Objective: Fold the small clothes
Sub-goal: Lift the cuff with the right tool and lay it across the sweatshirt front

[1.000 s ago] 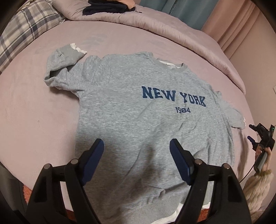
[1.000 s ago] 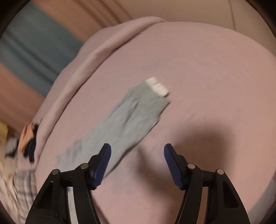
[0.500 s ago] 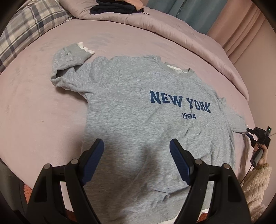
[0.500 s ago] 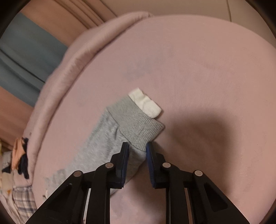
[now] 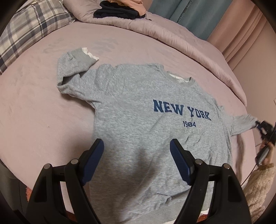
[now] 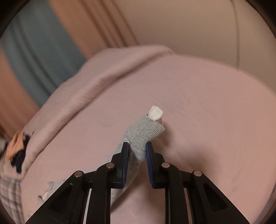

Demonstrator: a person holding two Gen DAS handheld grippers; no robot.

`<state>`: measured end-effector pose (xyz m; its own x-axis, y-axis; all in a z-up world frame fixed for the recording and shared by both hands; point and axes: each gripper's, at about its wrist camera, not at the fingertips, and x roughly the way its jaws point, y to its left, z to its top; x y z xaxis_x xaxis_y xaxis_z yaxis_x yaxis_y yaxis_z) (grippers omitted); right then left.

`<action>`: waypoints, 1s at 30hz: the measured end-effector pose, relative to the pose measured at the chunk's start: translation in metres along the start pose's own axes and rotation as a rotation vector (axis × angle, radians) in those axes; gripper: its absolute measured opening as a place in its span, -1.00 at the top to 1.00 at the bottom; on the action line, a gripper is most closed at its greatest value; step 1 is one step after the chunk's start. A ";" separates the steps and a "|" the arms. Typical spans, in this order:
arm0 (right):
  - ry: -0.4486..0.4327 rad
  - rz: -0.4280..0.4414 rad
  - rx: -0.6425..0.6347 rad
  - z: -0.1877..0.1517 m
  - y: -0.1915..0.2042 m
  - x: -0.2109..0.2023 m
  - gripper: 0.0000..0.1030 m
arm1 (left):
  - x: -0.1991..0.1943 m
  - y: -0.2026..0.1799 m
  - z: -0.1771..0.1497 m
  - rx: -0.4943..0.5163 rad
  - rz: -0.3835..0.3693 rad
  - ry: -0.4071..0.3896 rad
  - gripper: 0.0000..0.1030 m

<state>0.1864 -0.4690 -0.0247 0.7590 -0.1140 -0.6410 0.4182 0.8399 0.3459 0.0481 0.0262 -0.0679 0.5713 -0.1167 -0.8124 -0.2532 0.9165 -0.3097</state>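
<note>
A grey sweatshirt [image 5: 138,110] with "NEW YORK 1984" in blue lies face up on a pink bed [image 5: 34,110]. Its far sleeve [image 5: 74,63] is bent back, with a white cuff showing. My left gripper [image 5: 137,146] hovers open over the lower front of the shirt, nothing between its fingers. At the right edge of that view my right gripper [image 5: 258,125] grips the other sleeve [image 5: 241,122]. In the right wrist view the right gripper [image 6: 137,144] is shut on the sleeve's ribbed grey cuff [image 6: 144,132], lifted off the bed; a white inner cuff [image 6: 156,112] sticks out beyond.
A rolled pink duvet [image 5: 172,34] runs along the far side, with dark folded clothes [image 5: 117,12] on it. A plaid pillow [image 5: 29,29] lies at the far left. Curtains [image 5: 198,15] hang behind. A hand in a fuzzy cream sleeve [image 5: 260,182] holds the right gripper.
The right gripper came down onto the sleeve, shut on its cuff and lifted it off the bed. The left gripper stayed open above the shirt, hardly moving.
</note>
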 end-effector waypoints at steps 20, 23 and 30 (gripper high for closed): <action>0.077 0.383 -0.453 -0.057 0.205 -0.045 0.60 | -0.019 0.022 0.010 -0.027 -0.019 -0.048 -0.54; 0.106 0.395 -0.501 -0.073 0.220 -0.045 0.60 | -0.019 0.025 0.011 -0.034 -0.020 -0.050 -0.55; 0.197 0.425 -0.583 -0.109 0.240 -0.041 0.60 | -0.017 0.026 0.013 -0.034 -0.025 -0.047 -0.55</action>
<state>0.2010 -0.2054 0.0103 0.6700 0.3346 -0.6627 -0.2657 0.9416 0.2068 0.0423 0.0574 -0.0561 0.6136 -0.1206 -0.7803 -0.2645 0.8998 -0.3471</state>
